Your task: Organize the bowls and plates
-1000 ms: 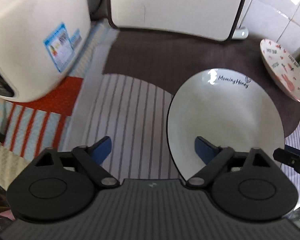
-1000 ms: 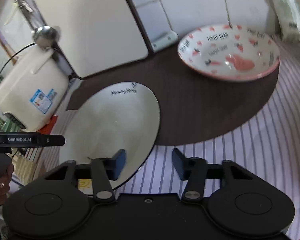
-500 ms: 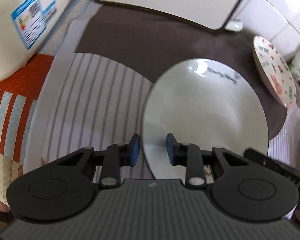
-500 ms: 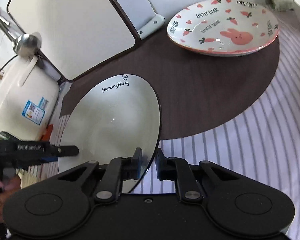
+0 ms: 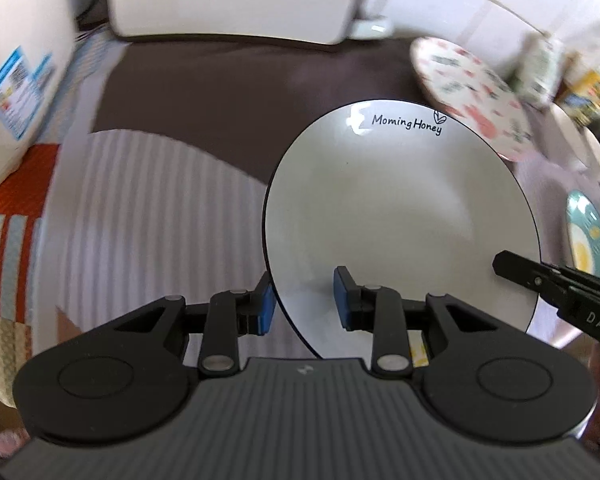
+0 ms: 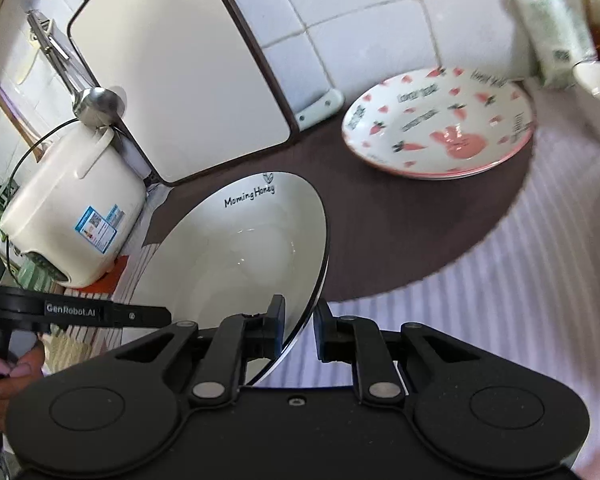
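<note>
Both tongs, open a second ago, now clamp the white plate (image 5: pixel 400 216).

- The white plate (image 5: pixel 400 216) looks like glazed ceramic, glossy, with bright glints.
- The bunny-print plate (image 6: pixel 440 124) shows the same smooth glaze.
- The striped tablecloth (image 6: pixel 500 300) is matt cloth.
- The ladle (image 6: pixel 96 100) is shiny metal.
- The rice cooker (image 6: pixel 76 208) looks like smooth cream plastic.

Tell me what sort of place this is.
Most likely a home kitchen counter: a rice cooker stands by a tiled wall, a ladle hangs there, and plates lie on a striped cloth.
</note>
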